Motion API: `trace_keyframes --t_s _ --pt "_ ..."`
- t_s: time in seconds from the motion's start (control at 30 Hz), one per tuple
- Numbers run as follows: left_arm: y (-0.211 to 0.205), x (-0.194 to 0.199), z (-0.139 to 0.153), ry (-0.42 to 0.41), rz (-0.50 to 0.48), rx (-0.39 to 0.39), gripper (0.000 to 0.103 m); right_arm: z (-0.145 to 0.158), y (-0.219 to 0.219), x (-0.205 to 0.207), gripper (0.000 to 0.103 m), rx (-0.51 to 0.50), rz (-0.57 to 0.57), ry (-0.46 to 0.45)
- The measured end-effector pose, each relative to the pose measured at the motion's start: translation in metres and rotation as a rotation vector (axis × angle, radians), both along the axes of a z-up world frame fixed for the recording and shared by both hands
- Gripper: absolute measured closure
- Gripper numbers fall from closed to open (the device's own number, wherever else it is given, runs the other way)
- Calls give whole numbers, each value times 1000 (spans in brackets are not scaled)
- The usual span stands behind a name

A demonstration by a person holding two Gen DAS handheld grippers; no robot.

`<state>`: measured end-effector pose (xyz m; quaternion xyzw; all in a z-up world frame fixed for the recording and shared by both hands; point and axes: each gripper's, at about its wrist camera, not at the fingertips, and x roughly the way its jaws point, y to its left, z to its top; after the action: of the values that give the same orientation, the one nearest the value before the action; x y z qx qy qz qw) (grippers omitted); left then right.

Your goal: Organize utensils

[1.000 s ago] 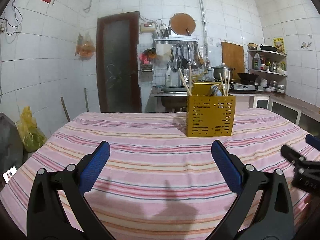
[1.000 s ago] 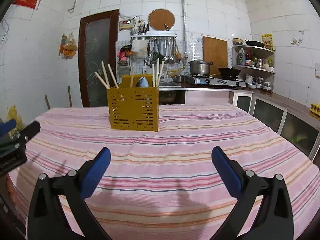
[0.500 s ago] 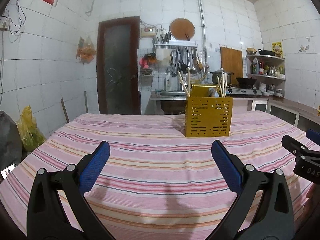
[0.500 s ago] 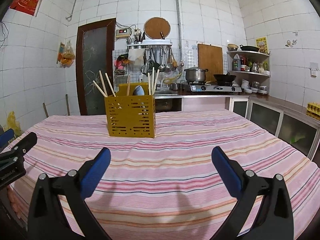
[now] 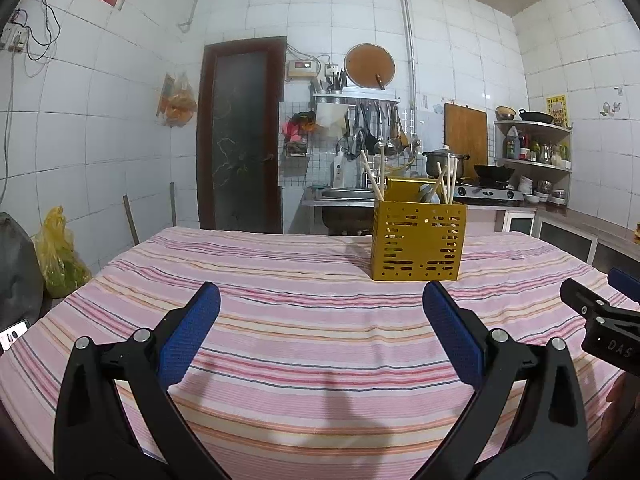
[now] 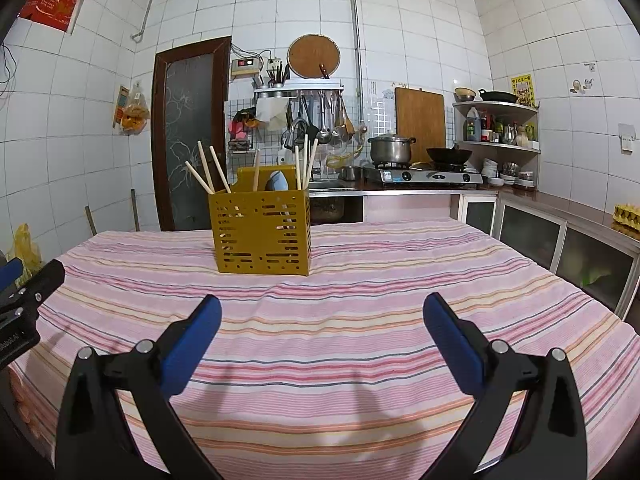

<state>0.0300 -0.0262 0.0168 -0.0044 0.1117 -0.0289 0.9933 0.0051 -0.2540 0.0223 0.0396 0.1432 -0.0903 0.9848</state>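
Yellow utensil holder (image 5: 418, 240): one, perforated, set upright on the striped cloth (image 5: 304, 320) of the counter, toward the far edge. A broad bare stretch of cloth is seen between the holder and both grippers, and more to either side of the holder.

Chopsticks (image 6: 208, 172): seven counted in the right wrist view, standing tilted in the holder; three at its left end, one near the middle, three at its right end. Fewer can be separated in the left wrist view.

Spoon (image 6: 277, 181): one pale bowl is seen above the holder's rim, between the chopstick groups.

Left gripper (image 5: 320, 328): spread wide, nothing held, hovering over the cloth well short of the holder.

Right gripper (image 6: 322, 334): likewise spread wide and empty, well short of the holder.

View differences: in the left wrist view the holder is placed right of centre, and a yellow bag (image 5: 56, 252) is shown left of the counter. In the right wrist view the holder is placed left of centre, and the counter's right edge with cabinets (image 6: 560, 240) beyond it is shown.
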Motion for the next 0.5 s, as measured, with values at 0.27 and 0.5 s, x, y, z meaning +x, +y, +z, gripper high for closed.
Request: trace_keyframes --t_s 0.27,0.5 --pt "0 -3 0 -14 -1 1 5 1 0 0 4 -4 0 -1" --pt "-3 -6 0 -31 -6 14 5 2 2 -1 4 -16 -1 -13"
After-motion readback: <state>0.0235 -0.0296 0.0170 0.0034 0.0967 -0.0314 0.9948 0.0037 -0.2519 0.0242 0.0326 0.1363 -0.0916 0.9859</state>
